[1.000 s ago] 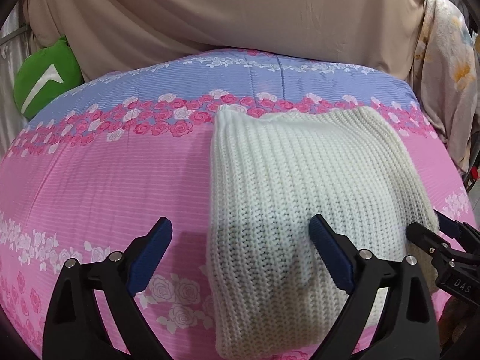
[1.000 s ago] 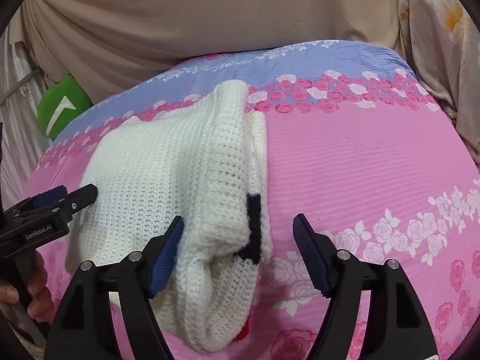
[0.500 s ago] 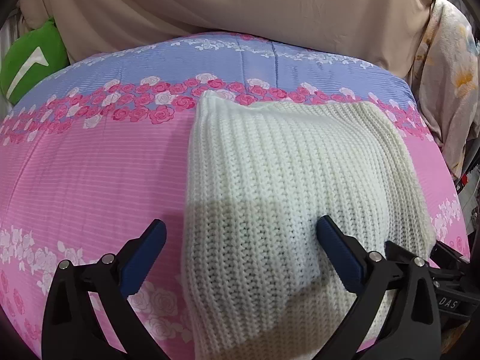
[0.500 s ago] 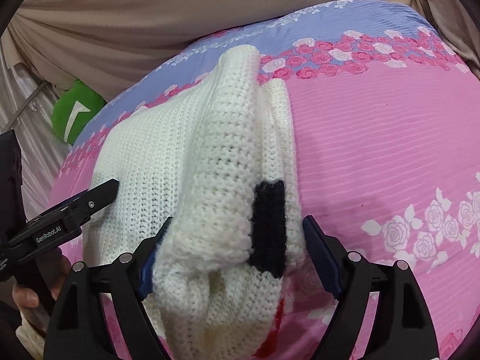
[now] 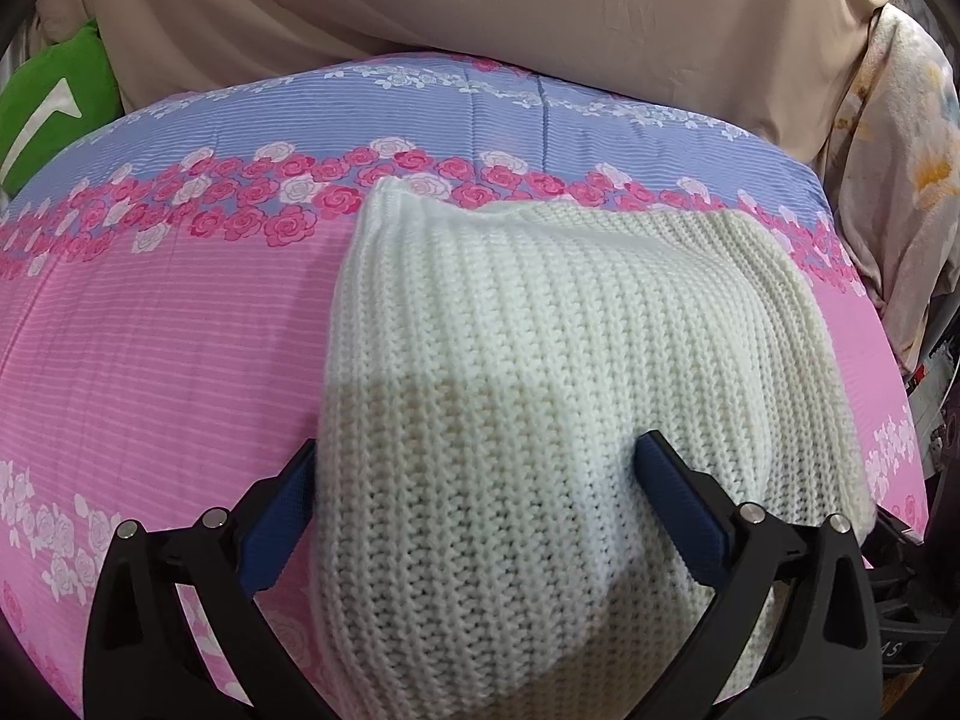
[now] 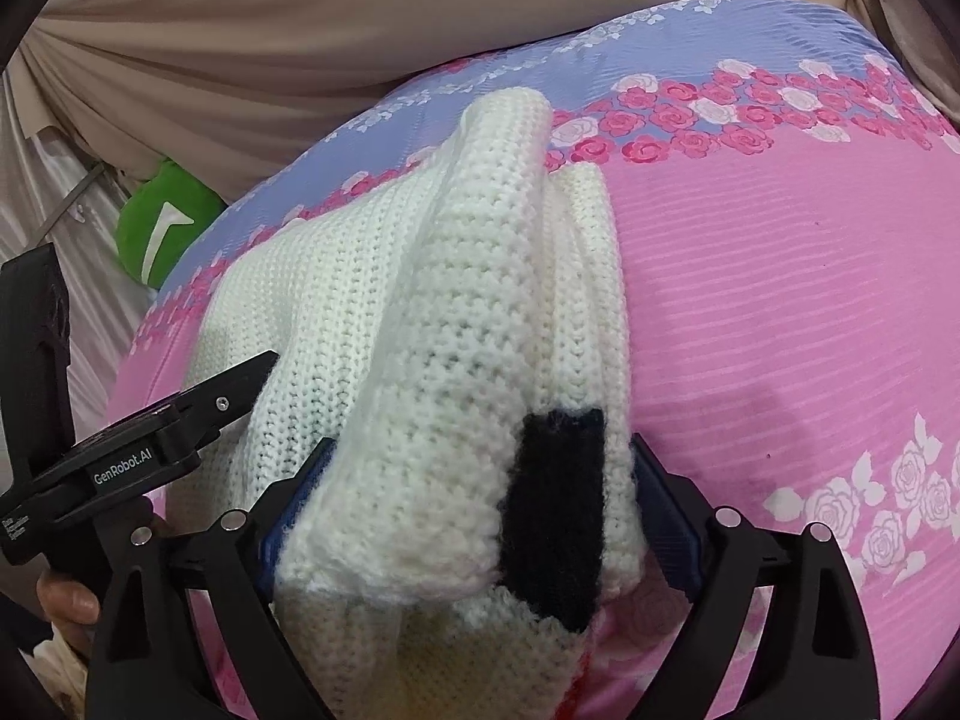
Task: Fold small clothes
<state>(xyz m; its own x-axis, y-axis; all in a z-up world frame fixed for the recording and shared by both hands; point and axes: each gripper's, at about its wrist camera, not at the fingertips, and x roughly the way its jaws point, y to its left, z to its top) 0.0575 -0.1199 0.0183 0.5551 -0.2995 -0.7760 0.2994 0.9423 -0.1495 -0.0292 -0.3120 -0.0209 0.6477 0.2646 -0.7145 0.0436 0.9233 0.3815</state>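
A cream knitted sweater (image 5: 540, 330) lies folded on the pink and blue rose-print bedspread (image 5: 150, 330). My left gripper (image 5: 477, 450) is open wide, astride the sweater's near left corner: one pad sits beside the edge, the other rests on the knit. In the right wrist view the sweater (image 6: 420, 300) has a rolled fold and a black patch (image 6: 558, 510) on its right side. My right gripper (image 6: 480, 450) has this thick fold between its jaws, which are opening. The left gripper's finger (image 6: 240, 372) shows at the left of that view.
A green cushion (image 5: 48, 102) sits at the bed's far left corner. A beige sheet (image 5: 480, 0) hangs behind the bed and a floral cloth (image 5: 900, 180) at the right. A hand (image 6: 66, 600) holds the left gripper's handle. Bare bedspread (image 6: 780, 300) lies right of the sweater.
Both grippers have moved forward and down onto the sweater's near edge, which now lies between their jaws. The right jaws have spread wider.
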